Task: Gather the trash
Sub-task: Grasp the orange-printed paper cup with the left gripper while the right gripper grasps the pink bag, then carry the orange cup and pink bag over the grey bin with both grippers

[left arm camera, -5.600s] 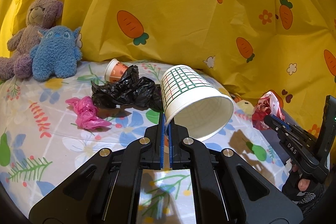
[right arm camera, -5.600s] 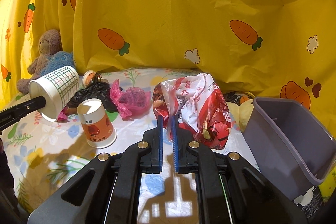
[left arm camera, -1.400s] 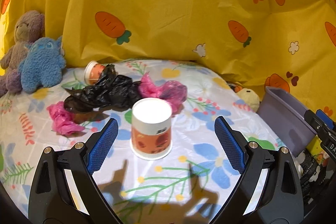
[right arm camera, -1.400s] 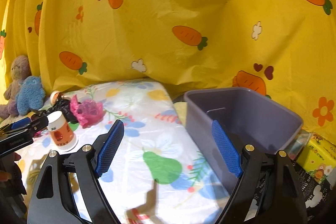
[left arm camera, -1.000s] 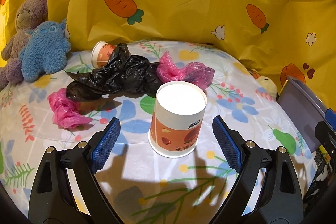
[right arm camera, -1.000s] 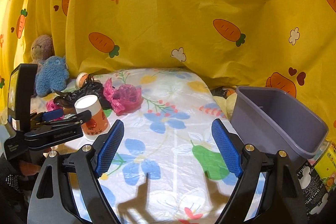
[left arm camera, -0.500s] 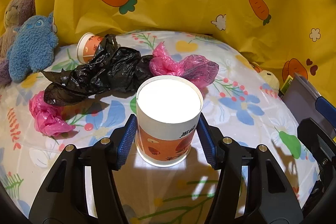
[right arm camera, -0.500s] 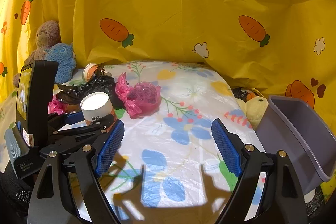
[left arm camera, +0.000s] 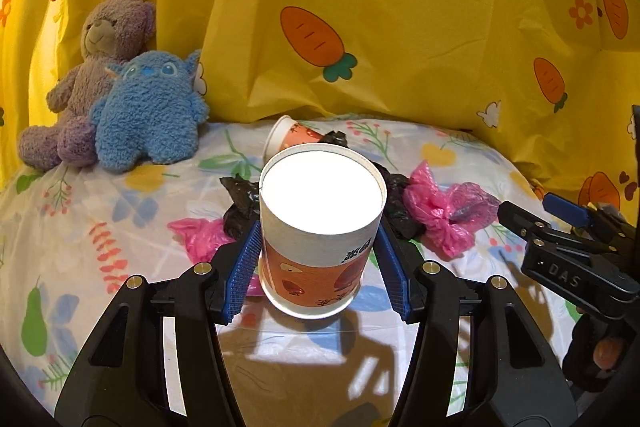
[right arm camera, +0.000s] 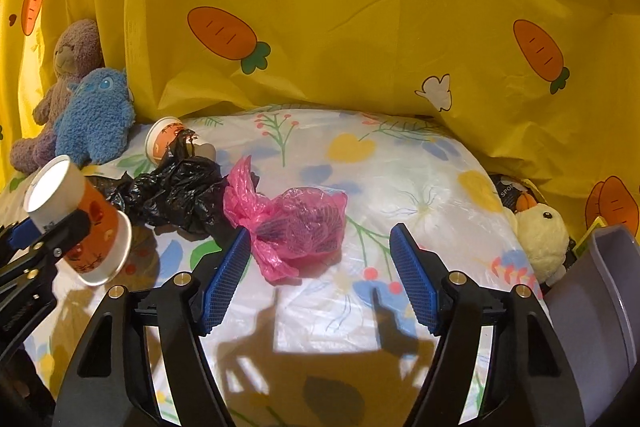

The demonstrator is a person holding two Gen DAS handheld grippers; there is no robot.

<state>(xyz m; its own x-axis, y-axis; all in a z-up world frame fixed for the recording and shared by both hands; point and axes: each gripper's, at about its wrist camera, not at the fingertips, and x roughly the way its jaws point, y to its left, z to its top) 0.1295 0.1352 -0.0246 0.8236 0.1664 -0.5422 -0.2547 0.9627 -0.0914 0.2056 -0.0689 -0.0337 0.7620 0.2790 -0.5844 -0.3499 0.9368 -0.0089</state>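
My left gripper (left arm camera: pixel 320 267) is shut on an upside-down orange paper cup (left arm camera: pixel 320 227) and holds it tilted, lifted off the floral sheet; the cup also shows in the right wrist view (right arm camera: pixel 76 223). My right gripper (right arm camera: pixel 320 279) is open and empty, with a crumpled pink plastic bag (right arm camera: pixel 292 219) just ahead of its left finger. A black plastic bag (right arm camera: pixel 176 191), a second orange cup (right arm camera: pixel 164 143) lying on its side, and another pink bag (left arm camera: pixel 200 235) lie behind.
A grey bin (right arm camera: pixel 600 315) stands at the right edge. A purple teddy (left arm camera: pixel 100 67) and a blue plush (left arm camera: pixel 148 111) sit at the back left. A yellow chick plush (right arm camera: pixel 540 239) lies beside the bin. A yellow carrot curtain (left arm camera: pixel 400 27) hangs behind.
My left gripper has closed on the orange cup and lifted and tilted it. My right gripper has moved left, away from the bin, up to the pink bag.
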